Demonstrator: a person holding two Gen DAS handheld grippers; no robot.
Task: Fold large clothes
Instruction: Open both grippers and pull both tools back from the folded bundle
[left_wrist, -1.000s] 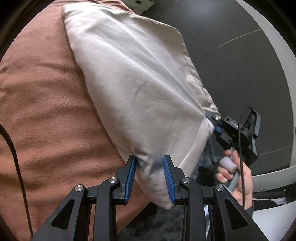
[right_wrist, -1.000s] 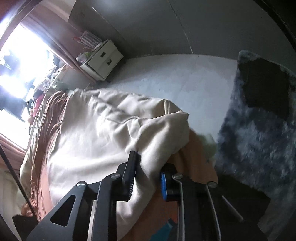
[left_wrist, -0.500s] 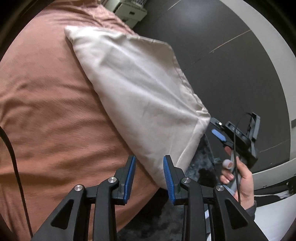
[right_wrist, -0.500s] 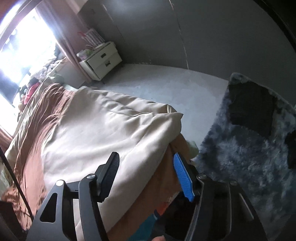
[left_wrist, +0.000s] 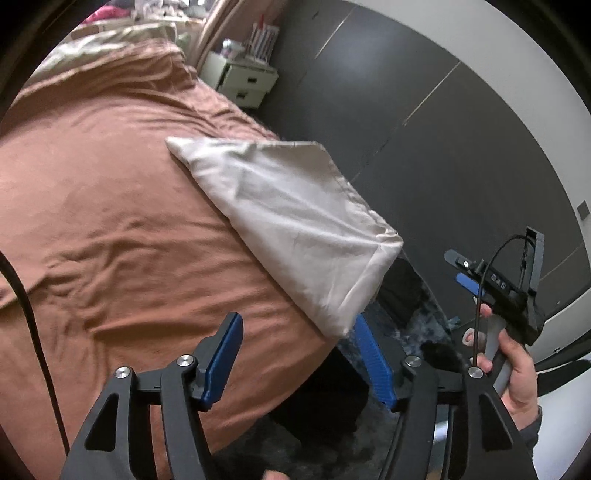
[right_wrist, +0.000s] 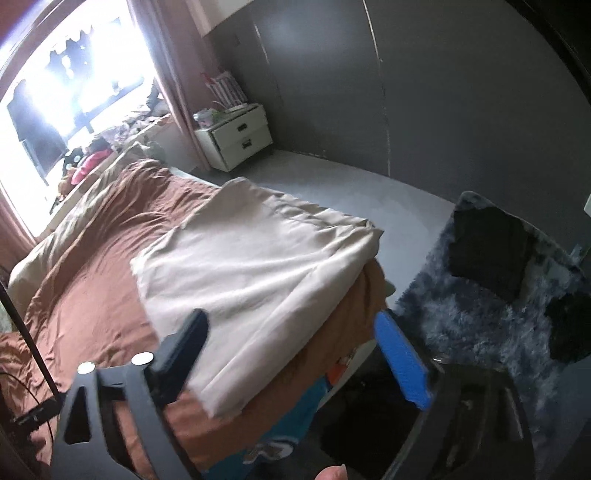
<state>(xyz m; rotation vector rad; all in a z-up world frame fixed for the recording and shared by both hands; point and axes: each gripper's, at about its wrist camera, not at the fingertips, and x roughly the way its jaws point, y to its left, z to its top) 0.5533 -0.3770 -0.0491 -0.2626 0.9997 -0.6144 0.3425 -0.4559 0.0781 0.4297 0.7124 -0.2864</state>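
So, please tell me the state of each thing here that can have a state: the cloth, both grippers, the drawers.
beige cloth: folded, lying flat on the brown bedspread, held by no gripper
left gripper: open, empty
right gripper: open, empty
nightstand drawers: both closed
black garment: lying on the shaggy rug

1. Right gripper (right_wrist: 291, 354) jaws wide apart, nothing between them, blurred.
2. Folded cream cloth (right_wrist: 255, 273) lies flat on the brown bedspread (right_wrist: 92, 295), at the bed's near corner, reaching both edges there.
3. White nightstand (right_wrist: 236, 142) by the wall beyond the bed's far side.
4. Shaggy blue-grey rug (right_wrist: 480, 321) on the floor right of the bed, dark garments (right_wrist: 487, 251) on it.
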